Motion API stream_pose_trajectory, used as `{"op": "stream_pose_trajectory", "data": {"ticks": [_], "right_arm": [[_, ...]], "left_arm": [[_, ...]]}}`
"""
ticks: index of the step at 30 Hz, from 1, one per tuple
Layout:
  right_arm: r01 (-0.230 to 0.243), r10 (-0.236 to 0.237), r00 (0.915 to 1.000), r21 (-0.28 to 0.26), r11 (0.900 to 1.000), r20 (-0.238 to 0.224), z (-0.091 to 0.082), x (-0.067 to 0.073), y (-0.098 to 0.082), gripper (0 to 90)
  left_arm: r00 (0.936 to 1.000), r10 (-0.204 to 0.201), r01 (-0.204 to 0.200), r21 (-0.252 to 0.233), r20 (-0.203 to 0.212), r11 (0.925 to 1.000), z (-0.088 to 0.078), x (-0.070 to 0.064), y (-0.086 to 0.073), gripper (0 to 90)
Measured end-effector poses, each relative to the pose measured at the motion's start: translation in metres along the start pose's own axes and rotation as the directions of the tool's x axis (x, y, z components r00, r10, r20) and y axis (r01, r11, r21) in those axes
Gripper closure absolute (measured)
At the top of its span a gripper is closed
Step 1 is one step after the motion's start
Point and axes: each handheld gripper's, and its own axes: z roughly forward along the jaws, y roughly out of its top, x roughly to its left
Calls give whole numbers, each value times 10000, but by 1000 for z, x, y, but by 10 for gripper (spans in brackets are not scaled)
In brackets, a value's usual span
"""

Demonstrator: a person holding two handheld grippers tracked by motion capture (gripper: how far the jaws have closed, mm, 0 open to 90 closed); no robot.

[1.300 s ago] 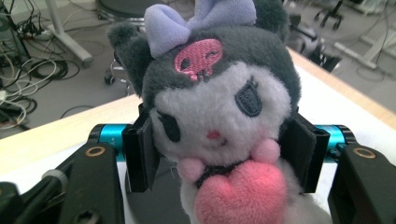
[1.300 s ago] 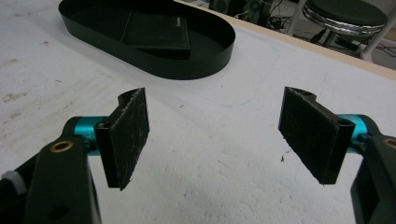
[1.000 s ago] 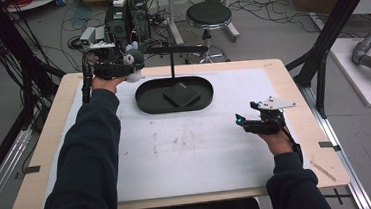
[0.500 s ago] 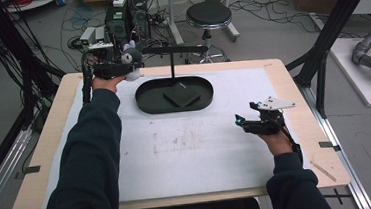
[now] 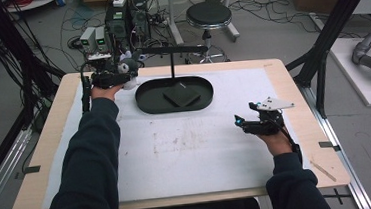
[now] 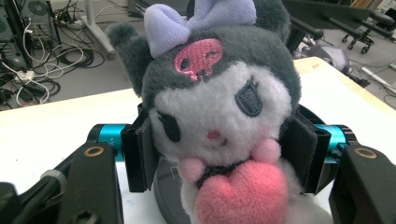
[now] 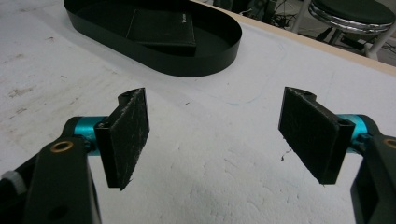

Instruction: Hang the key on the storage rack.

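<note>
A grey-and-white plush toy (image 6: 219,107) with a lilac bow and a pink heart sits between the pads of my left gripper (image 6: 224,154), which press on its sides. The jaws have just been opening a little, with the toy still between them. In the high view that left gripper (image 5: 127,75) holds the plush toy (image 5: 130,64) at the table's far left, just left of a black oval tray (image 5: 146,105). My right gripper (image 7: 215,135) stands open over the white mat, nothing between its pads. From above, the right gripper (image 5: 238,123) is at the right, pointing left.
The black tray (image 7: 187,65) holds a flat dark square piece (image 5: 182,95). A black post with a crossbar (image 5: 170,50) rises at its far edge. Behind the table stand electronics boxes (image 5: 117,22) and a stool (image 5: 208,15). A white mat (image 5: 187,154) covers the table.
My left hand has come down with the plush toy toward the table beside the tray. The right hand has stayed where it was.
</note>
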Motion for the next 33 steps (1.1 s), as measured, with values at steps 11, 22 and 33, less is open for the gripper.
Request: {"op": "stream_pose_trajectory", "data": {"ticks": [11,22,33], "right_arm": [[1,-1,10000,33,10000,-18,0,2,0,250],[-14,14,10000,33,10000,-36,1,1,0,250],[-47,47,10000,14,10000,-46,-1,1,0,250]], "left_arm": [[9908,1334,-1327,291,-226,9907,9,-9,-21,369],[9711,2070,-1970,904,-1185,9762,27,-22,-25,369],[9548,2422,-2245,1159,-1726,9676,39,-36,-20,345]]}}
